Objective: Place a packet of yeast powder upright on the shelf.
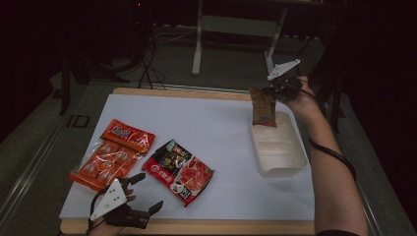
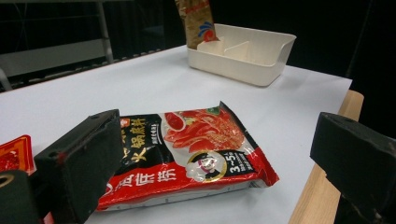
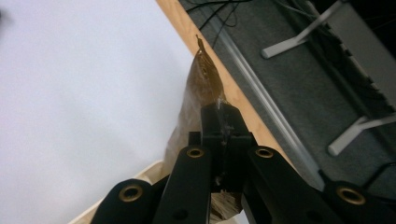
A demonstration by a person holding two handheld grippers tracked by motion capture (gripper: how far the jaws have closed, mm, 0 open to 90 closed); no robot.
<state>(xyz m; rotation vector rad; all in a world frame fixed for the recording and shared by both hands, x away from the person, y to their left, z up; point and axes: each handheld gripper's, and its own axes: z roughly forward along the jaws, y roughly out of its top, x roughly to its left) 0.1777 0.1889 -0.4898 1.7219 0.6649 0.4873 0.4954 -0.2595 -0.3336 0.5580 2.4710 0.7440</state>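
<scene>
Dark room, white-topped bench [image 1: 216,123]. Right claw [image 1: 275,91] clenched on brown packet [image 1: 263,107], dangling it over far end of white tray [image 1: 290,164]. Pinching top edge only, risking slipping or catching the rim. Left claw [image 1: 140,194] spread wide, idling near red-black packet [image 1: 179,169], orange packet [image 1: 113,152] alongside.

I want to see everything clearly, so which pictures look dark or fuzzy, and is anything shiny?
High view: dim overall, the room beyond the table nearly black. Left gripper view: brighter; the red and black packet is fairly sharp, with pale glare on its wrapper, while the open left claw up close is soft. Right gripper view: the brown packet pinched in the right claw looks blurry.
</scene>
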